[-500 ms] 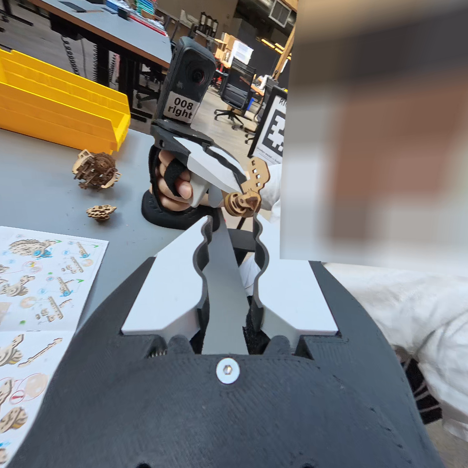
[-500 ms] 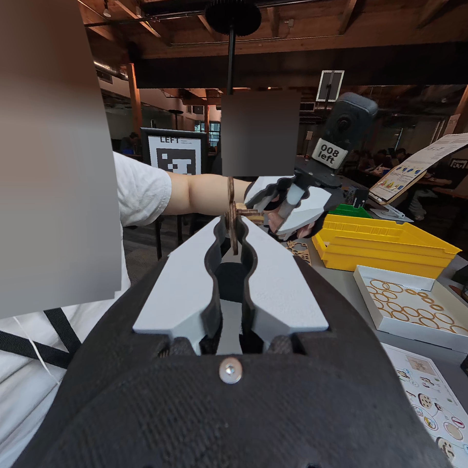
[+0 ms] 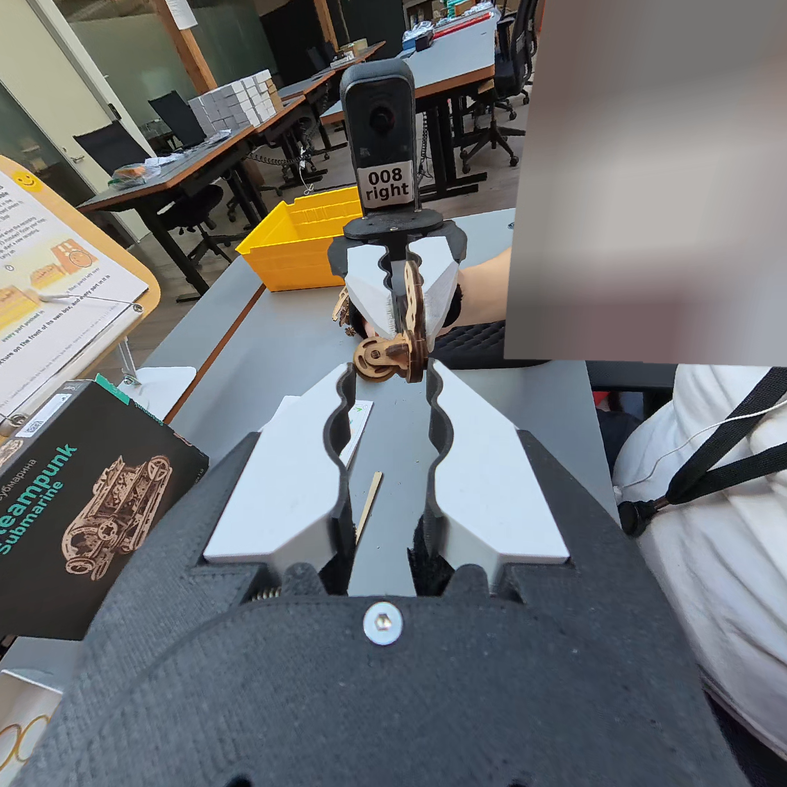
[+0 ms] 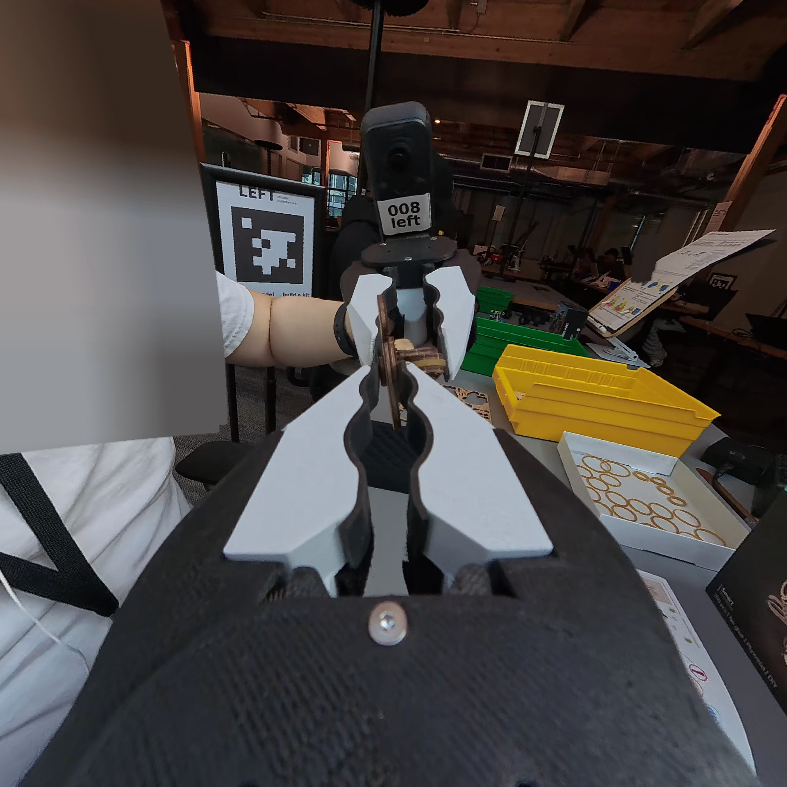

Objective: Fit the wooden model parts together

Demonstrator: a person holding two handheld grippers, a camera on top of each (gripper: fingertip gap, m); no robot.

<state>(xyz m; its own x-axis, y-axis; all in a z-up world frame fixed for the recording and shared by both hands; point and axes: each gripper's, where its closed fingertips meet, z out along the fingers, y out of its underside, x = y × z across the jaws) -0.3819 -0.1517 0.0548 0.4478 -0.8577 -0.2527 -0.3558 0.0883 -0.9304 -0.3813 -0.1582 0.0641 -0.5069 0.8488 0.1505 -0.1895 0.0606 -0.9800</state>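
Left hand-held gripper (image 3: 389,374): fingers spread wide, nothing between them; the tips stood just short of the wooden assembly (image 3: 394,355), which hung at 12 o'clock from them. Whether they touched it could not be told.

Thin wooden stick (image 3: 369,498): lay on the grey desk (image 3: 272,340) between the spread fingers, pointing roughly toward 12 o'clock.

Black kit box (image 3: 85,511): on the desk at 9 o'clock of the left gripper, printed face up.

Wooden assembly: a flat perforated plate on edge with a round wheel piece on a short axle jutting toward 9 o'clock in the left wrist view. It was held in the air above the desk.

Right hand-held gripper (image 4: 388,374): fingers pressed onto the flat plate, pinching it edge-on at the tips; seen from the left wrist view it pointed back toward the camera.

Yellow bin (image 3: 298,251): on the desk at 11 o'clock, behind the right gripper in the left wrist view.

White tray (image 4: 647,506): at 3 o'clock in the right wrist view, holding many thin wooden rings (image 4: 617,498).

Green bin (image 4: 511,336): beyond the yellow bin, at 1 o'clock in the right wrist view.
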